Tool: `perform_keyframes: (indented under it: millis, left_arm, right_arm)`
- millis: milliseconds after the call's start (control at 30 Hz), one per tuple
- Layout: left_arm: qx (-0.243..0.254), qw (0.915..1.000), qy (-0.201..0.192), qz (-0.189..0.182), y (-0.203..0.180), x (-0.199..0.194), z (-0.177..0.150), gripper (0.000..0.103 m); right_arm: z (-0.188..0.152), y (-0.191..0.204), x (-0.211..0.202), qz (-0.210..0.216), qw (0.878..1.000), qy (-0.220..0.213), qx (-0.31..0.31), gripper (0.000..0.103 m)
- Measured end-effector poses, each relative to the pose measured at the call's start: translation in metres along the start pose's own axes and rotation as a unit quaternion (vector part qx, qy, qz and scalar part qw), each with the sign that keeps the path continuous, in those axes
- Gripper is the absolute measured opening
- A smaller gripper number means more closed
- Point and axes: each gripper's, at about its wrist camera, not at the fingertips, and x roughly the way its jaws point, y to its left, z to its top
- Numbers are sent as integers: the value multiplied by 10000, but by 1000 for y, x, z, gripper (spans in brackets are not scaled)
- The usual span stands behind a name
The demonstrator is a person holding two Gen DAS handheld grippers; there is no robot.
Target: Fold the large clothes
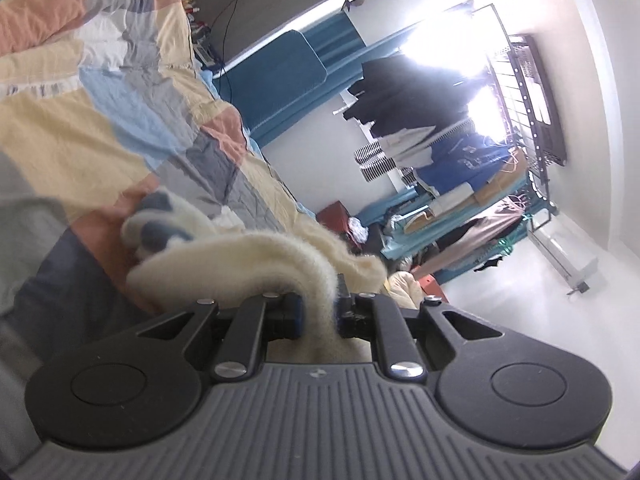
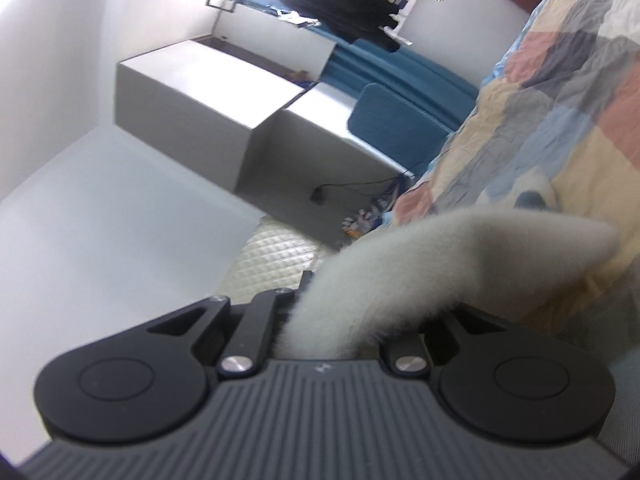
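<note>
A fluffy cream fleece garment (image 1: 256,256) with grey-blue patches lies over a patchwork quilt. My left gripper (image 1: 318,314) is shut on a fold of it, the fabric pinched between the blue pads. In the right wrist view the same cream garment (image 2: 440,252) rises in a thick arc from my right gripper (image 2: 340,320), which is shut on it; the fabric hides the right finger. Both views are tilted sideways.
The patchwork quilt (image 1: 100,92) covers the bed (image 2: 560,120). A clothes rack (image 1: 460,140) with hanging dark garments stands by a bright window. White cabinets (image 2: 208,96), a blue chair (image 2: 392,120) and a cable on the floor lie beside the bed.
</note>
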Motion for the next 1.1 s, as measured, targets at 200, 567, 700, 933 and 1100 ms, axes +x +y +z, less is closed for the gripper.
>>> perform_keyframes:
  millis: [200,567,700,933,1100]
  left_arm:
    - [287,9984,12,483,7,87,44,17]
    - [634,9920,363,1034,78,271,100,19]
    - [494,9893,688,1184,127,318,103,21]
    - [618,9815,1048,1480,179,373,102,21]
    - [669,9801,1153,1471,191,392,101,21]
  right_arm:
    - [44,-25,71,-474,9986,-84,210,17]
    - [87,-120,208,-1565,9864,-24,496,18]
    - [81,-162,236,-1893,9812,258,269,18]
    - [71,-217,272,-2284,9713,477,456,18]
    - [71,-228,277,-2265,9718,488,440,17]
